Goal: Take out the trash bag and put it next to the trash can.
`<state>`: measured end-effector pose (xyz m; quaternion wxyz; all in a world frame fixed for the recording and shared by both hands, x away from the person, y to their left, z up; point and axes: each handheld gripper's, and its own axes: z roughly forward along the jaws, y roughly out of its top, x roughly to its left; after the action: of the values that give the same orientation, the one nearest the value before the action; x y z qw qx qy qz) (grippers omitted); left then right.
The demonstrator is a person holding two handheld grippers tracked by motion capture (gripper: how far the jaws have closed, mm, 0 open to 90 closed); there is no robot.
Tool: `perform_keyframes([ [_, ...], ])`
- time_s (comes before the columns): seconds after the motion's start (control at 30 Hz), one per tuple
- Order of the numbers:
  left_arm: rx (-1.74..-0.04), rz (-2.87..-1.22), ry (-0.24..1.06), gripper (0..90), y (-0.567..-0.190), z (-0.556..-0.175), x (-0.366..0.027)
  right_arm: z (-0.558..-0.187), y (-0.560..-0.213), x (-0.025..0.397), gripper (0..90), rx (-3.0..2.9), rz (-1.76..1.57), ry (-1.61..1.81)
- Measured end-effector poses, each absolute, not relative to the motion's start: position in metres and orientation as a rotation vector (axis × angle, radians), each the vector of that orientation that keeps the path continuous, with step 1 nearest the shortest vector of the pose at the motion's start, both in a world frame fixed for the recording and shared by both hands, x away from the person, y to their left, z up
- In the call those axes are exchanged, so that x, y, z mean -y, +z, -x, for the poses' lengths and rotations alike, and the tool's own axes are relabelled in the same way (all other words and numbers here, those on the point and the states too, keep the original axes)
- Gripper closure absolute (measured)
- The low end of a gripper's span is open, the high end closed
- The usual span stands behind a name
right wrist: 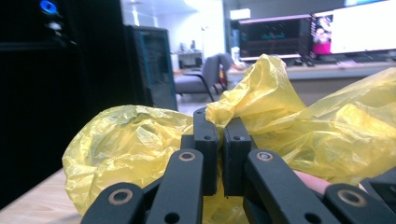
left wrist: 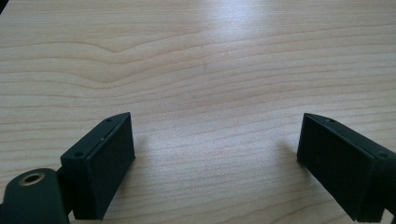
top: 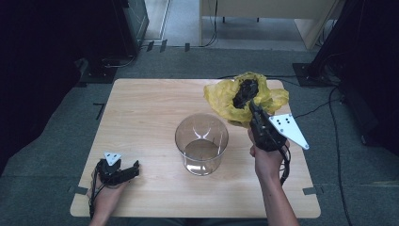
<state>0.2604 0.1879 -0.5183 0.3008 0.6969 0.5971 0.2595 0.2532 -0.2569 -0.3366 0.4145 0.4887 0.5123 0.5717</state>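
A crumpled yellow plastic bag (top: 230, 99) with something dark inside it sits at the table's far right. My right gripper (top: 254, 109) is shut on the bag's near edge; in the right gripper view the jaws pinch a fold of the yellow plastic bag (right wrist: 261, 107) between them. A clear glass bowl (top: 202, 142) stands upright mid-table, just left of the right hand. My left gripper (top: 133, 168) rests low on the table near the front left corner, open, with bare wood between its fingers (left wrist: 105, 163).
The wooden table (top: 141, 113) has bare room on its left half and along the front edge. Dark equipment and cables stand on the floor around it. A cable hangs from the right gripper past the table's right side.
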Motion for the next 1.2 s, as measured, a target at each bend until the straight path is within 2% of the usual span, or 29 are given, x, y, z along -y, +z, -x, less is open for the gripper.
perform_keyframes([
  [0.37, -1.580, -1.851, 0.687, 10.3, -0.518, -0.261, -0.188, -0.290, -0.399, 0.246, 87.7, -1.359, -1.295, 1.373],
  [0.6, -1.578, -1.852, 0.686, 10.3, -0.518, -0.261, -0.188, -0.307, -0.431, 0.235, 87.3, -1.429, -1.266, 1.564],
  [0.83, -1.576, -1.853, 0.685, 10.3, -0.518, -0.261, -0.187, -0.308, -0.463, 0.242, 84.9, -1.520, -1.354, 1.523],
  [0.93, -1.575, -1.854, 0.685, 10.3, -0.518, -0.261, -0.188, -0.305, -0.466, 0.248, 78.7, -1.541, -1.352, 1.527],
  [1.07, -1.575, -1.855, 0.685, 10.3, -0.518, -0.261, -0.187, -0.301, -0.465, 0.257, 65.1, -1.574, -1.366, 1.542],
  [1.2, -1.574, -1.855, 0.685, 10.3, -0.518, -0.261, -0.187, -0.297, -0.462, 0.263, 39.3, -1.592, -1.361, 1.499],
])
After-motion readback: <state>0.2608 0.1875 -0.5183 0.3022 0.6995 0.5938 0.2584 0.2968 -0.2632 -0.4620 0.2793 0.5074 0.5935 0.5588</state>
